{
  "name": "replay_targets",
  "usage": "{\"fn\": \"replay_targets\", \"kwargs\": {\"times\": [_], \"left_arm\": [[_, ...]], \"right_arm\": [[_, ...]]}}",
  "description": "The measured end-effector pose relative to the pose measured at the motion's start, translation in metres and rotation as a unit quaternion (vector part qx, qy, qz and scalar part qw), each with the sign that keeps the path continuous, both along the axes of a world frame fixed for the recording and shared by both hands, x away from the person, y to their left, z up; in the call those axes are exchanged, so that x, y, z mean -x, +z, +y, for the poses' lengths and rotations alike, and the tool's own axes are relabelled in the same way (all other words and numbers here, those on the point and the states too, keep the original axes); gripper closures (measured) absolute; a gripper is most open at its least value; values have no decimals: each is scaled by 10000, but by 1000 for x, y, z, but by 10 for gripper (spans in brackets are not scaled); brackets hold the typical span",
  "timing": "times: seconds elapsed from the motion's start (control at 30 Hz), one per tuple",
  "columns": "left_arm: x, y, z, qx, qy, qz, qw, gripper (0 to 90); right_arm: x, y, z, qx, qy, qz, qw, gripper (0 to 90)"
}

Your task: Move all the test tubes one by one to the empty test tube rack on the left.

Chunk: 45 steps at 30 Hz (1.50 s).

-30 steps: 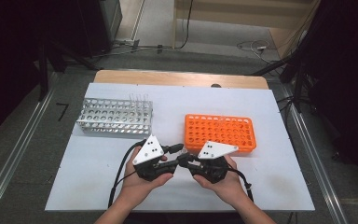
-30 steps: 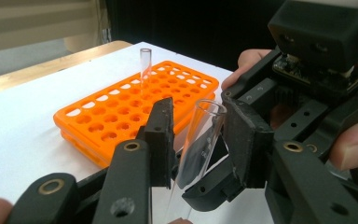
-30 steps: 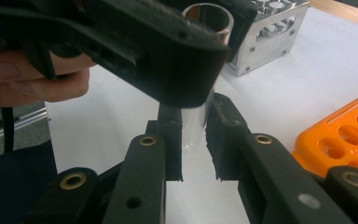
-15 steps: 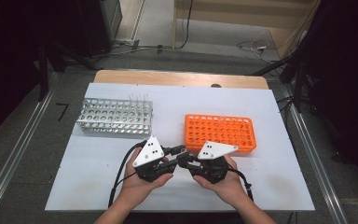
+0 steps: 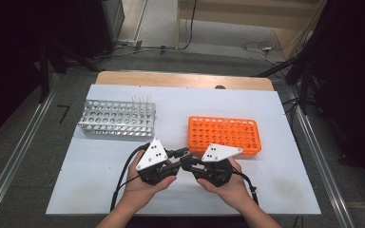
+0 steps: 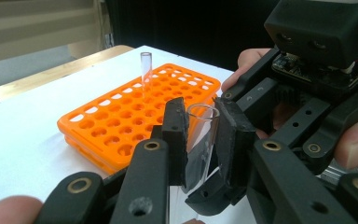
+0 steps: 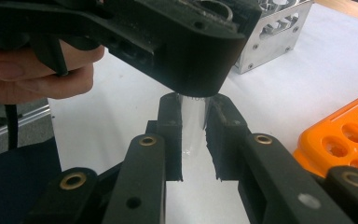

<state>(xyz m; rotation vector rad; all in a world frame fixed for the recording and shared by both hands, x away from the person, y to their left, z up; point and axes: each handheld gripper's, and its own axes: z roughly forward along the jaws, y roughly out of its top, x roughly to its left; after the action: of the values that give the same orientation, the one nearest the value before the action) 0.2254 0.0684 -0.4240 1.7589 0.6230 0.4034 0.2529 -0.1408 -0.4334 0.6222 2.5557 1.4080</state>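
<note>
A clear test tube (image 6: 200,140) stands between the jaws of my left gripper (image 6: 200,116), its open mouth up. In the right gripper view the same test tube (image 7: 193,126) is also pinched between the jaws of my right gripper (image 7: 193,105), just under the other gripper's black body. Both pairs of jaws press its glass. In the high view my left gripper (image 5: 181,154) and right gripper (image 5: 190,163) meet tip to tip near the table's front, just in front of the orange rack (image 5: 223,135). One clear tube (image 6: 145,70) stands upright in the orange rack (image 6: 121,121).
A silver metal rack (image 5: 116,118) sits at the back left with a few clear tubes (image 5: 140,100) at its far right end. The white table top (image 5: 285,190) ends in a wooden strip (image 5: 180,80) at the far edge. Metal rails run along both sides.
Almost nothing has changed: both hands and grippers stay joined at the same spot at the table's front centre.
</note>
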Motion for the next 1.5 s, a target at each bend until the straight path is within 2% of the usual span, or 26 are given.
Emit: {"fn": "replay_targets", "kwargs": {"times": [0.47,0.6,0.73,0.83,1.0,1.07,1.2,1.3,1.5], "left_arm": [[-1,0,2,29,87,-14,10000,769],[-2,1,6,95,124,12,9999,769],[-4,2,11,129,199,26,9997,769],[-6,2,15,126,252,16,9996,769],[-8,3,23,169,364,36,9992,769],[-10,4,28,167,412,34,9990,769],[-13,6,38,215,546,37,9983,769],[-15,7,45,244,633,36,9977,769],[-21,12,58,203,816,-3,9965,769]], "right_arm": [[-1,-2,0,-42,-11,-11,10000,726],[-1,-3,-1,-70,14,-6,10000,585],[-3,-3,-4,-108,-8,-32,9999,336],[-6,-1,-11,-222,-16,150,9996,170],[-10,1,-28,-451,11,335,9984,0],[-11,1,-37,-546,-1,314,9980,0],[-13,1,-57,-659,-255,250,9972,0],[-14,1,-73,-635,-511,171,9965,0],[-15,-1,-101,-627,-804,49,9948,0]]}}
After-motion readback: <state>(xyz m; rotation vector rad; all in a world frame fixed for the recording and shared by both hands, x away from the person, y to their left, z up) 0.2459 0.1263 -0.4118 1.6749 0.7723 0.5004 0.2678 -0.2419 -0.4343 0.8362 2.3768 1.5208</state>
